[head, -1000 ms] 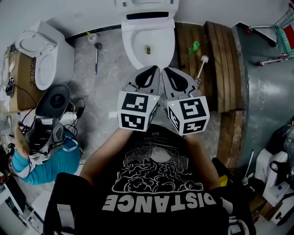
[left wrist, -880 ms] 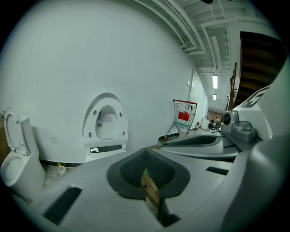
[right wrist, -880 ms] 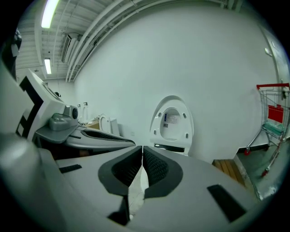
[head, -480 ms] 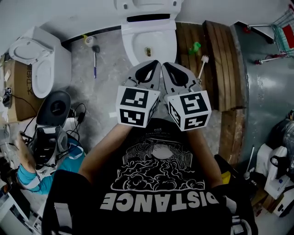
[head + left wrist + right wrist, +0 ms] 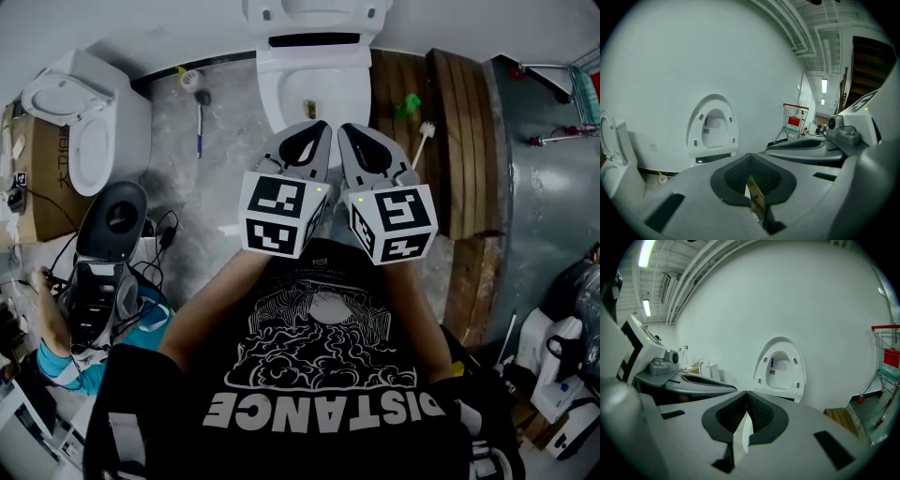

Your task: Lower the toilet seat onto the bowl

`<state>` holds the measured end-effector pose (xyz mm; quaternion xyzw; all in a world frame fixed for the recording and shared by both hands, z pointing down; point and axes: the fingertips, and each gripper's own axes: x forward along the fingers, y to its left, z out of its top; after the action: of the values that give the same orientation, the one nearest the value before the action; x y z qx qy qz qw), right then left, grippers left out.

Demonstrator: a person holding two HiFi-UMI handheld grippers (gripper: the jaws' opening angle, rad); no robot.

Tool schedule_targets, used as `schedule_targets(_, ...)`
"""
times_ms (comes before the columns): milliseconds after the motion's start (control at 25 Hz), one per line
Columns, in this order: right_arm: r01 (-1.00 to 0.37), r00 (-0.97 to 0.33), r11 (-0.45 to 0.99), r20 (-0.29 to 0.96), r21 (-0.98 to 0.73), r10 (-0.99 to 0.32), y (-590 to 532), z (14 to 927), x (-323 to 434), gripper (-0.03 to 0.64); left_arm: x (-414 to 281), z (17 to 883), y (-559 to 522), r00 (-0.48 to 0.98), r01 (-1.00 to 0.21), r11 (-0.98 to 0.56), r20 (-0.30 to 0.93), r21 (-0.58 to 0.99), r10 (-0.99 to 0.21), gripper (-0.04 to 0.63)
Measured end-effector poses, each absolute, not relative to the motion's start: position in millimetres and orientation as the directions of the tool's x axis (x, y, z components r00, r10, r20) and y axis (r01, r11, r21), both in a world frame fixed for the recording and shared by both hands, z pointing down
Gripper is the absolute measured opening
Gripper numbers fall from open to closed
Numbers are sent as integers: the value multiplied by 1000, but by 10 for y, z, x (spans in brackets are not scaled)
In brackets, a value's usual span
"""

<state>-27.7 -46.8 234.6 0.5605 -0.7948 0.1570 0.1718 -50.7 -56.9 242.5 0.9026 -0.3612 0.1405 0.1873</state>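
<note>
The toilet seat (image 5: 319, 13) stands raised at 12 o'clock in the head view, leaning back toward the white wall (image 5: 797, 296), above the open bowl (image 5: 270, 90). Both gripper views show the seat upright, its underside with four small bumpers and a label facing out. Inside the bowl, a small yellowish thing (image 5: 309, 106) sits low near the drain; what it is cannot be told.

The left gripper (image 5: 316, 133) and the right gripper (image 5: 347, 137) are held side by side just short of the bowl's front edge, pointing toward 12 o'clock. Each has its jaws pressed together with nothing between the dark pads, and neither touches the seat.

At 9 to 10 o'clock a second toilet (image 5: 89, 117) stands with its lid up beside a cardboard box (image 5: 42, 164). A blue-handled brush (image 5: 199, 117) lies on the floor at 11 o'clock. At 2 o'clock wooden planks (image 5: 450, 141) carry a green object (image 5: 407, 101) and a white brush (image 5: 421, 137). Farther toward 2 o'clock is a red shopping cart (image 5: 583, 80); whether its basket holds anything cannot be told.
</note>
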Motion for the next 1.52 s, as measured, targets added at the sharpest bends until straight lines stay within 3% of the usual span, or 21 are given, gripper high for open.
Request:
schedule_targets(920,-849,-507,517,440,-108,-741,-1891,2529,960,20,647,2606,-1944,612,-777,-610,417,158,-672,12)
schedule_targets(1520,-748,-626,658,415,-82,-660,-2635,2452,1010,20,504,2390,-2741,570,-803,-588,410,95,-712,14)
